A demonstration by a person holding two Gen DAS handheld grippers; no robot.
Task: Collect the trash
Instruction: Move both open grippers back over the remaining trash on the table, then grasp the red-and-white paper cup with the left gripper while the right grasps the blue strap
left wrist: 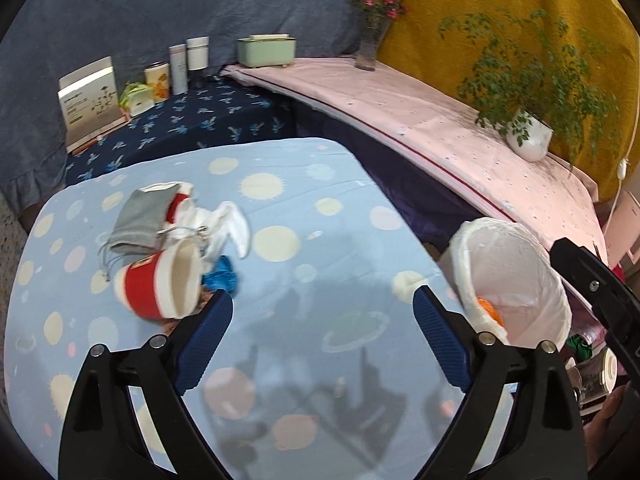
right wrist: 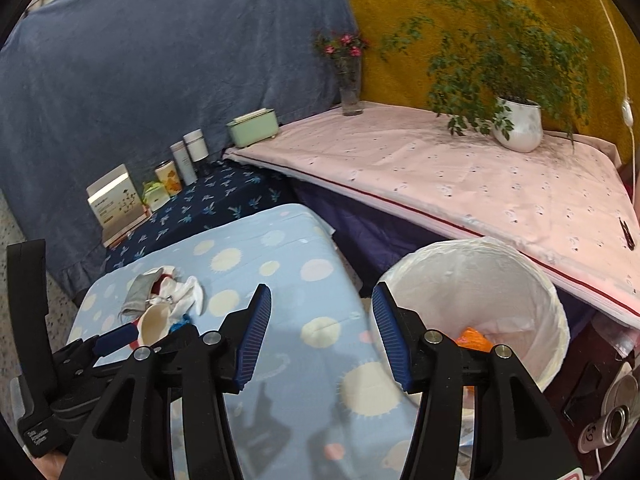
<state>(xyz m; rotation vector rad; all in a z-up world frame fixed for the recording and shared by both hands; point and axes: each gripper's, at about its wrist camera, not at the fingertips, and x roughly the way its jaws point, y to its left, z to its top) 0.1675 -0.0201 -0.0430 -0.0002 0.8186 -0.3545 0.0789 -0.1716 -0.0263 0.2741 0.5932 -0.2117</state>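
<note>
Left gripper (left wrist: 323,298): jaws standing wide, gripping nothing, hovering over the light-blue planet-print tablecloth (left wrist: 280,208). Red-banded white paper cup (left wrist: 160,284) lying tipped just left of its left finger, with grey, white and blue scraps behind it; its print is too blurred to read. Right gripper (right wrist: 320,316): jaws parted about halfway, holding nothing. White-lined round trash bin (right wrist: 520,280) sitting right of its right finger, holding an orange scrap (right wrist: 474,338). A pink cloth-covered shelf (right wrist: 480,184) is lying beyond.
</note>
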